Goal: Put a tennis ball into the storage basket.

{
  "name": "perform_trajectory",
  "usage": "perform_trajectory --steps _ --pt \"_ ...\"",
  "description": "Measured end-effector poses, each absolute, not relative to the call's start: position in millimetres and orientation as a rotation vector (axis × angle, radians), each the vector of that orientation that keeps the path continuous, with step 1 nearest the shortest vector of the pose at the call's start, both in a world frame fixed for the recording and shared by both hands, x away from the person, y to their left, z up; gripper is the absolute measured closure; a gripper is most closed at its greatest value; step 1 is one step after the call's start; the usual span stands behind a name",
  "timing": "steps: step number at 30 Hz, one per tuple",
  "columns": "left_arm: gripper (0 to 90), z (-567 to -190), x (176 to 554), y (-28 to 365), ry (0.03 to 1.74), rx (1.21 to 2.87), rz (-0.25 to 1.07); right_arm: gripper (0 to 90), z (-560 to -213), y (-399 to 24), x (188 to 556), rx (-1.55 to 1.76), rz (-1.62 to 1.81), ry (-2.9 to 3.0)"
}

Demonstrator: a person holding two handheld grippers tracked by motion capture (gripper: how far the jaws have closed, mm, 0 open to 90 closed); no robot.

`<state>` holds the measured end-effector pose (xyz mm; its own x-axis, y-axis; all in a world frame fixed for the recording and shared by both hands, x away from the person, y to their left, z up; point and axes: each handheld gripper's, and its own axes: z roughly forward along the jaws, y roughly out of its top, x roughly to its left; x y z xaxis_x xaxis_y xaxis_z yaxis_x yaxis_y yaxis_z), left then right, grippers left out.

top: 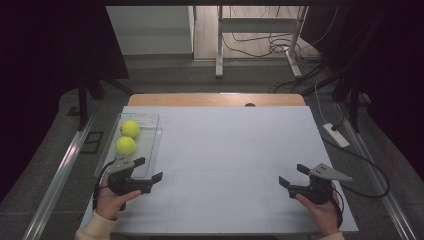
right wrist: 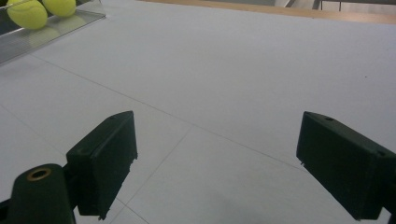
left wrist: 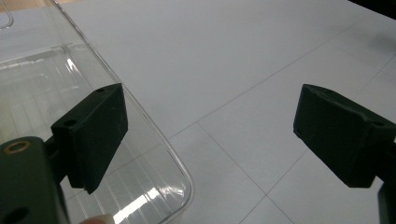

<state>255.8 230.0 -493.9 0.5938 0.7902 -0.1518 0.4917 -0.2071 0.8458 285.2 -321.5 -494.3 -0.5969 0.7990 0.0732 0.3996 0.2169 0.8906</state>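
Two yellow tennis balls lie in a clear plastic tray (top: 150, 145) at the table's left: one ball (top: 130, 128) farther back, the other ball (top: 125, 145) just in front of it. My left gripper (top: 148, 169) hovers at the tray's near right corner, open and holding nothing. In the left gripper view, one jaw of the left gripper (left wrist: 212, 105) stands over the tray's rounded corner (left wrist: 184, 172) and the other over bare table. At the front right, my right gripper (top: 293, 175) is open and holds nothing. The right gripper view has the right gripper (right wrist: 217, 135) low over the table, with both balls (right wrist: 27, 13) far off in the tray (right wrist: 51, 30).
The white table top (top: 225, 150) has a wooden strip (top: 215, 100) along its far edge. A power strip (top: 336, 135) and cables lie on the floor to the right. A metal rail (top: 60, 175) runs along the left side.
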Motion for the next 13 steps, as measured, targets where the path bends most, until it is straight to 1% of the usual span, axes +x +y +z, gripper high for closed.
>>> perform_trajectory --steps 13 --pt "11.5 -494.6 258.7 221.3 1.018 1.897 0.391 12.2 -492.5 -320.9 286.3 1.106 1.366 2.104"
